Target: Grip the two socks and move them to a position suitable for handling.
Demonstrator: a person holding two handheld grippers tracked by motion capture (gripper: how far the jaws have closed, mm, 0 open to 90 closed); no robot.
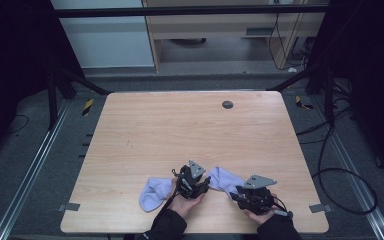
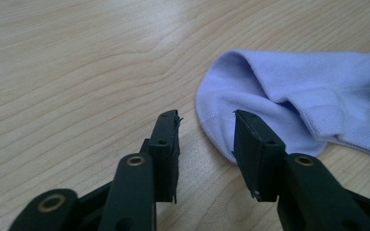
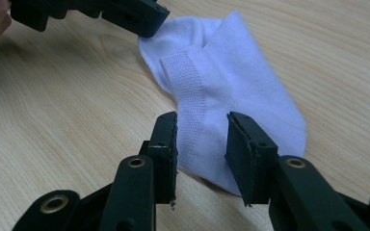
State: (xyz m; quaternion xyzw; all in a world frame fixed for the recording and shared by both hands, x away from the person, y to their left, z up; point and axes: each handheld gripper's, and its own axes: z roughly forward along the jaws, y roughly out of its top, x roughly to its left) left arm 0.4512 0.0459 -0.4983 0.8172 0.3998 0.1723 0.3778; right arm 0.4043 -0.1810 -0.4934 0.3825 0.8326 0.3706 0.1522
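high view: dim overall, dark at both sides and corners; the pale wooden table top (image 1: 180, 135) is evenly lit from above, with soft short shadows. left gripper view: bright, with a broad pale sheen on the wood at upper centre; the lavender knitted sock (image 2: 289, 91) is sharp, the near black jaws slightly soft. right gripper view: diffuse light, faint shadows beneath the sock.

surface: wooden table (image 1: 145, 130) | on it: two pale socks (image 1: 155, 194) (image 1: 225, 179), near front edge
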